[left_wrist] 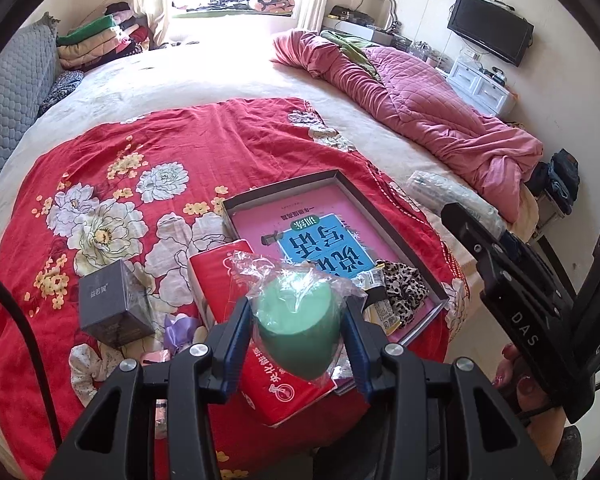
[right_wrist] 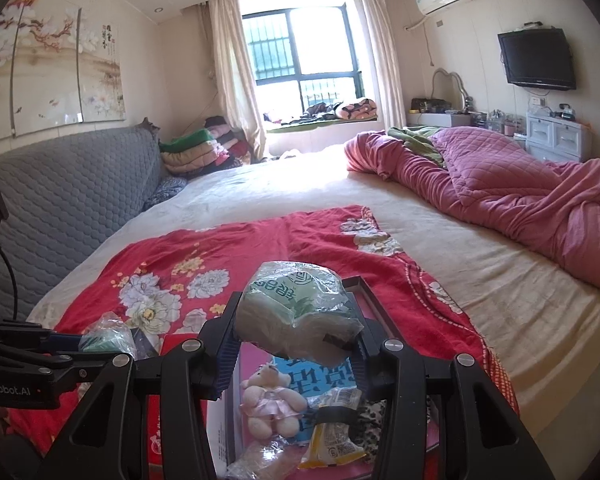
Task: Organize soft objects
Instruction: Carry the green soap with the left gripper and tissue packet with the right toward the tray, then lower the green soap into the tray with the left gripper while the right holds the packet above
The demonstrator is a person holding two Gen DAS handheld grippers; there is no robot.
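Observation:
My left gripper (left_wrist: 298, 330) is shut on a green sponge in clear plastic wrap (left_wrist: 296, 324), held above a red tissue box (left_wrist: 260, 360). My right gripper (right_wrist: 296, 344) is shut on a white-and-green tissue pack in crinkled plastic (right_wrist: 296, 308), held over a shallow grey box (right_wrist: 360, 282). In that box lie a pink-and-blue book (left_wrist: 320, 240), a small pink teddy bear (right_wrist: 270, 400), a yellow snack packet (right_wrist: 332, 436) and a leopard-print scrunchie (left_wrist: 406, 286). In the right wrist view the left gripper with the sponge (right_wrist: 104, 338) shows at the lower left.
A red floral cloth (left_wrist: 140, 184) covers the near part of the bed. A dark grey carton (left_wrist: 114, 304) and a purple ribbon (left_wrist: 180, 328) lie left of the tissue box. A pink quilt (left_wrist: 420, 108) is bunched along the bed's right side; a grey headboard (right_wrist: 68, 196) stands left.

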